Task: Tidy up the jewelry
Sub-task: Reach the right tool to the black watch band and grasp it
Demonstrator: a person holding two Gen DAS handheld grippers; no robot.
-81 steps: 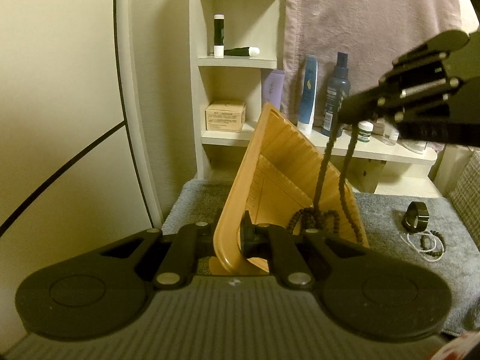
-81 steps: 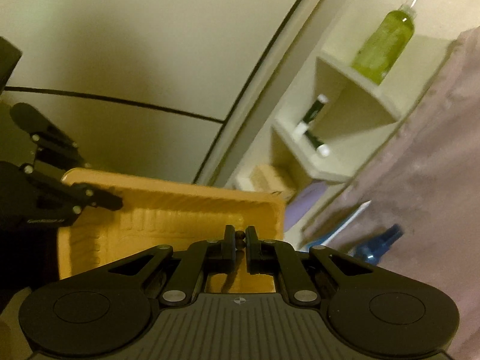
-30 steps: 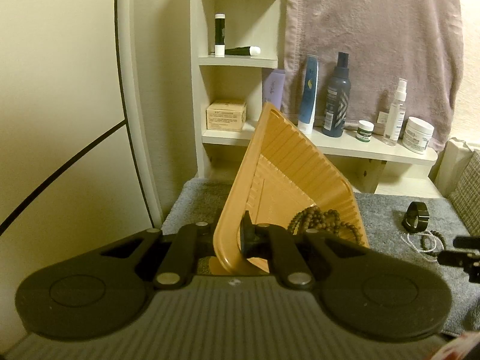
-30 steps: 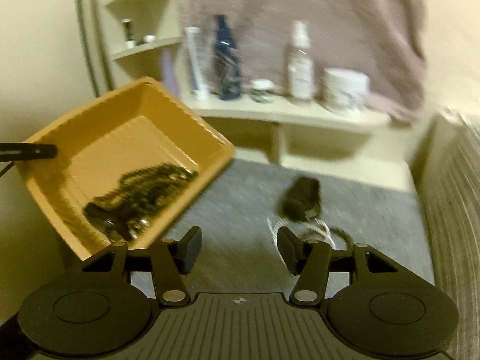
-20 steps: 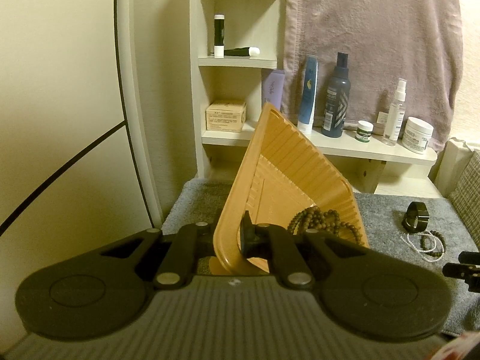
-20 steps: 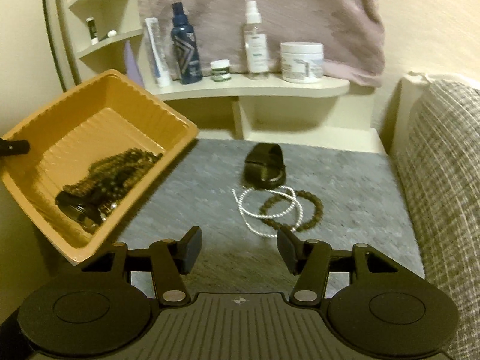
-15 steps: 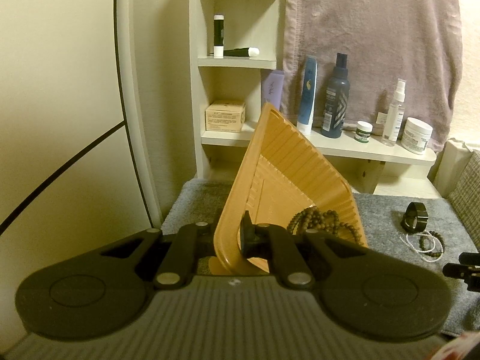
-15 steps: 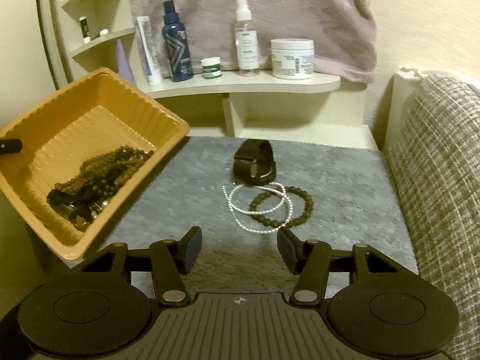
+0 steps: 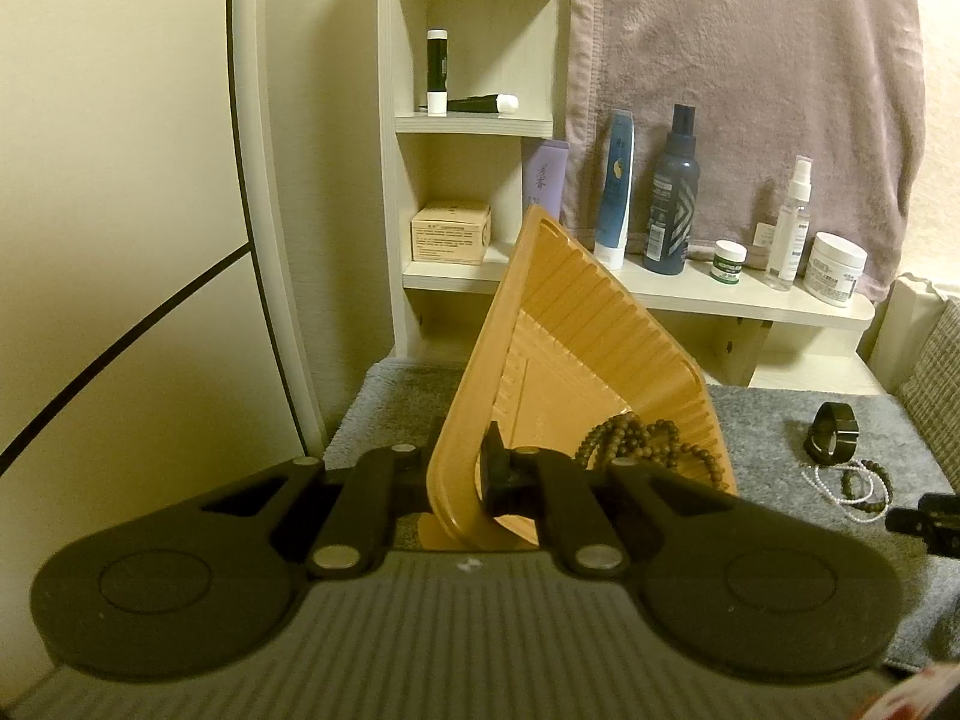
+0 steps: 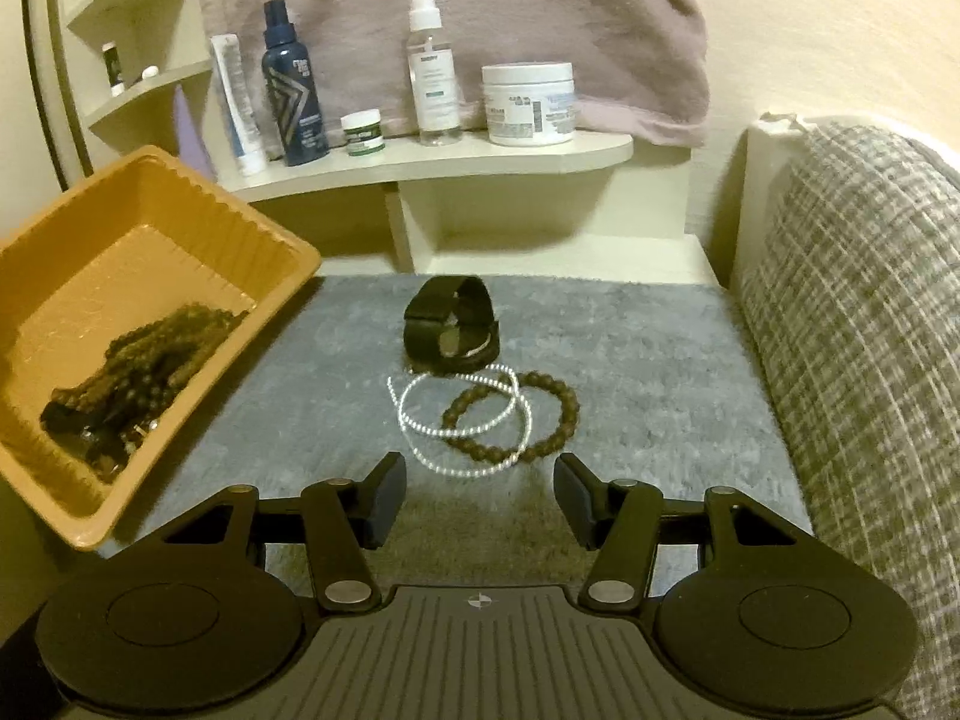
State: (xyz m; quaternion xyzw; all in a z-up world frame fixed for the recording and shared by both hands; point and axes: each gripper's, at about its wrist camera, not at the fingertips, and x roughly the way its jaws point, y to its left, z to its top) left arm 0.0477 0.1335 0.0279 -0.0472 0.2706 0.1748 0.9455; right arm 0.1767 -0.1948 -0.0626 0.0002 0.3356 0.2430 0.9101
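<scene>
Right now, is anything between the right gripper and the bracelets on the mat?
Nothing visible. The right gripper is open with bare grey mat ahead of it, then the white bead strand overlapping the brown bracelet. The black watch lies behind them.

A grey mat (image 10: 630, 360) is spread below the shelf (image 10: 456, 159). On it are laid a black watch (image 10: 450, 333), a white bead string (image 10: 462, 420) and a brown bead bracelet (image 10: 516, 414)

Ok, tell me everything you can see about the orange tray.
The orange tray looks like thin moulded plastic, rectangular, with ribbed walls and a rolled rim. It is tilted, one side raised off the grey mat. The left gripper is shut on its near wall. Inside, a dark beaded necklace lies heaped toward the low end, beside something small and dark I cannot identify.
</scene>
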